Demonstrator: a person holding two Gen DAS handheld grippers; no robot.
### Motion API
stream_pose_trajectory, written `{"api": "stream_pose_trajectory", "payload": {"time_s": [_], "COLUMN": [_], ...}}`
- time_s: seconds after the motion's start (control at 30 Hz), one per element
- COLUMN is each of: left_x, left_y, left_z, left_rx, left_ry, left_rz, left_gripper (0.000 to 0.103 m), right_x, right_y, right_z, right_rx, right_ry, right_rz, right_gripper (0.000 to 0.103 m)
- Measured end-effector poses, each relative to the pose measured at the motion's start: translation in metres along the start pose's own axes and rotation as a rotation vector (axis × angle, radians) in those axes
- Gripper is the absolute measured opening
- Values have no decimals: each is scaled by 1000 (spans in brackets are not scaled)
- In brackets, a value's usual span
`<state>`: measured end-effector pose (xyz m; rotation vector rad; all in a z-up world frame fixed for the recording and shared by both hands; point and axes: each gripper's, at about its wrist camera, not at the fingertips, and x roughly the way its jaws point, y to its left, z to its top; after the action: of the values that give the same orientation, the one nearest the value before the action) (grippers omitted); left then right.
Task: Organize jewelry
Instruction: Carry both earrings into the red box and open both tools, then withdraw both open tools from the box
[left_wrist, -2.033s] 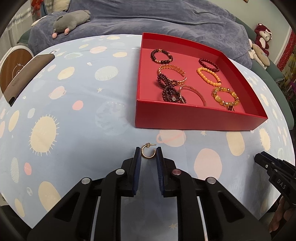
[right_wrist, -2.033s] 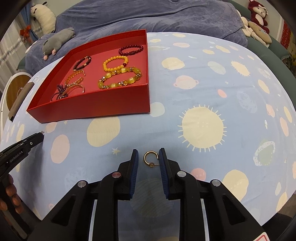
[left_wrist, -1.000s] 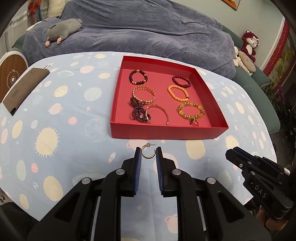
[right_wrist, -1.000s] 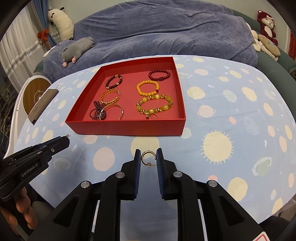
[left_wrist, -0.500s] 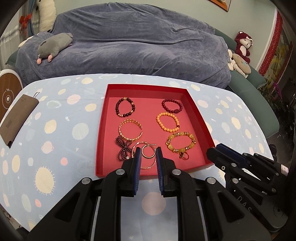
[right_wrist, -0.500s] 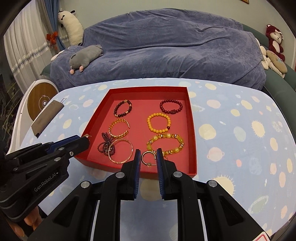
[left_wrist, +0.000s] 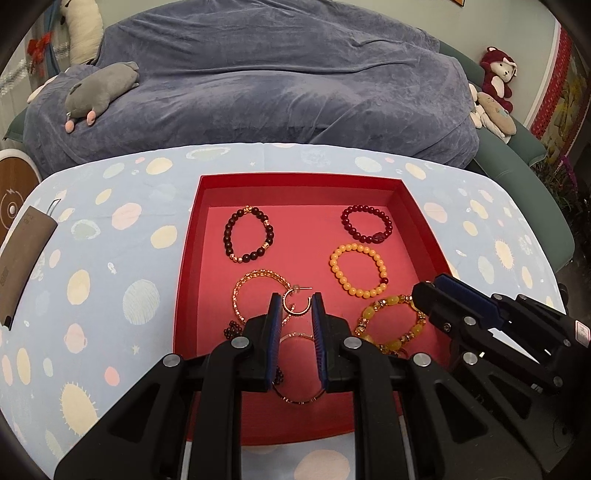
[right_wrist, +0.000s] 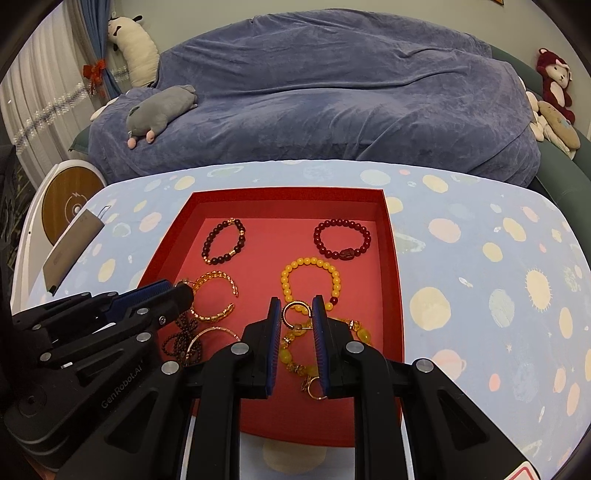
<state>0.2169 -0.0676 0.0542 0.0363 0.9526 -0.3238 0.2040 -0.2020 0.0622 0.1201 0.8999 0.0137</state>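
A red tray (left_wrist: 417, 210) (right_wrist: 391, 236) on the table holds several bead bracelets and bangles. My left gripper (left_wrist: 296, 308) is shut on a gold hoop earring (left_wrist: 295, 304) and holds it above the tray's near left part, over a gold bangle (left_wrist: 258, 291). My right gripper (right_wrist: 296, 314) is shut on a second gold hoop earring (right_wrist: 295, 314) above the tray's near right part, over a yellow stone bracelet (right_wrist: 291, 354). Each gripper shows in the other's view: the right one (left_wrist: 436, 295) and the left one (right_wrist: 173, 291).
The table wears a light blue cloth with planets and suns (left_wrist: 110, 295) (right_wrist: 498, 295). A brown pouch (left_wrist: 18, 254) (right_wrist: 70, 247) lies at its left edge. A blue-covered sofa (left_wrist: 277, 85) with plush toys stands behind the table.
Both grippers closed on their earrings on the cloth, lifted them, and moved forward over the red tray. They now hang side by side above its near half.
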Motion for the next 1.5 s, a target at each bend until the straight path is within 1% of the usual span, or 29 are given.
{"api": "stream_pose_trajectory", "payload": {"time_s": [0.27, 0.53, 1.1, 1.13, 1.17, 1.2, 1.23, 1.27, 1.3, 1.4, 1.5], "left_x": [22, 33, 36, 36, 35, 35, 34, 32, 30, 21, 10], "left_y": [2, 0, 4, 4, 4, 5, 6, 7, 8, 7, 6], "left_z": [5, 8, 11, 11, 11, 11, 12, 12, 12, 12, 11], "left_rx": [-4, 0, 2, 1, -1, -8, -19, -31, -38, -36, -37], "left_ry": [27, 38, 37, 36, 33, 34, 34, 30, 26, 17, 8], "left_rz": [9, 21, 58, 64, 72, 85, 95, 109, 116, 132, 139], "left_gripper": [16, 16, 17, 17, 18, 28, 33, 40, 44, 49, 53], "right_x": [21, 30, 34, 33, 33, 33, 31, 28, 25, 15, 3], "right_y": [-4, -6, -1, 0, 1, 1, 1, 0, -1, -1, -1], "right_z": [4, 6, 11, 11, 11, 11, 11, 11, 10, 9, 7], "right_rx": [2, 3, -16, -19, -19, -17, -10, -5, 0, 7, 18], "right_ry": [21, 30, 31, 29, 29, 27, 21, 16, 15, 9, -5], "right_rz": [-12, -10, -23, -29, -38, -49, -62, -69, -73, -85, -107], "right_gripper": [17, 17, 17, 19, 20, 26, 33, 34, 35, 37, 42]}}
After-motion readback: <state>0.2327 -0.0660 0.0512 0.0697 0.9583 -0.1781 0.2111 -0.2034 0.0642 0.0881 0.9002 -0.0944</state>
